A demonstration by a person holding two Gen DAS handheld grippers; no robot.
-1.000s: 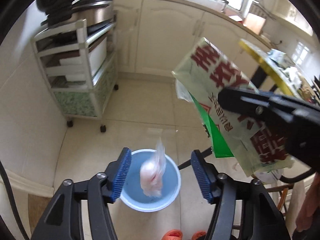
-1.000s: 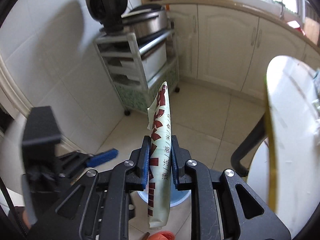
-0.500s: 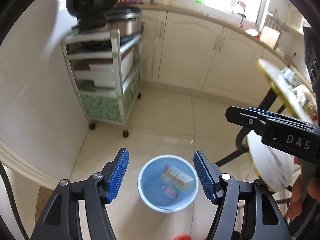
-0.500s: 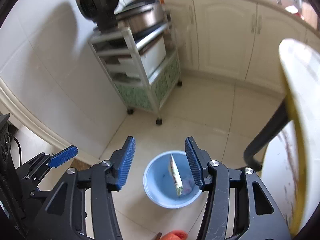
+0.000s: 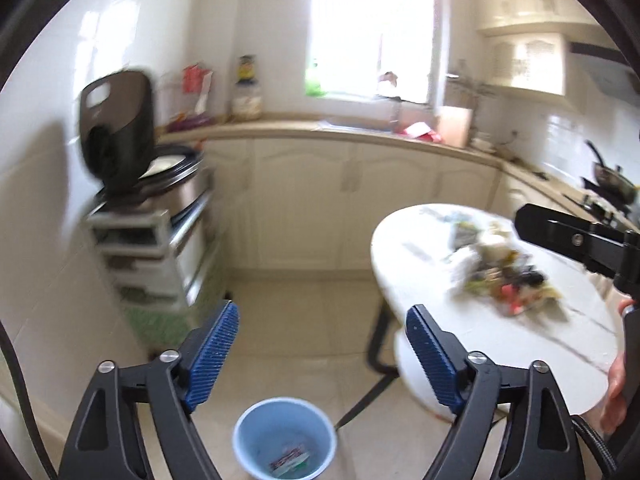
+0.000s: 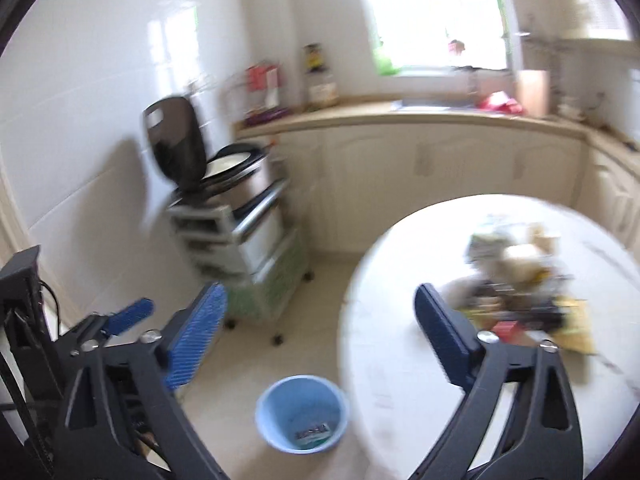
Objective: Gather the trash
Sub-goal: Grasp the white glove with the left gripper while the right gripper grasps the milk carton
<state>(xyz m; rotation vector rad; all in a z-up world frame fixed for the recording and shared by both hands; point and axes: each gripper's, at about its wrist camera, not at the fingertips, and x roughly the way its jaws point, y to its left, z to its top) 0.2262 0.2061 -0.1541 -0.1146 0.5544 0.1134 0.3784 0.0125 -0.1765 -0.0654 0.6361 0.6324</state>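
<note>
- At 2 o'clock of the right gripper [image 6: 320,340], on the white oval table [image 6: 400,360], lies the trash pile [image 6: 516,280], blurred; single pieces and their long axes cannot be told apart.
- Right gripper: fingers spread wide, nothing between them; its right finger already shows over the tabletop, so this one is judged the nearer to the pile.
- Left gripper [image 5: 322,354]: fingers likewise spread and empty; the pile [image 5: 500,276] lies at 2 o'clock, well apart, across the table's near edge [image 5: 380,280].
- Blue bin [image 6: 302,418]: on the floor at 6 o'clock, just beside the table's rim, with wrappers [image 6: 312,434] already in its bottom.
- Open room: bare tabletop lies between the rim and the pile, so an approach from 7 o'clock looks unobstructed; the shelf cart [image 6: 240,248] stands at 10 o'clock, clear of that path.
</note>
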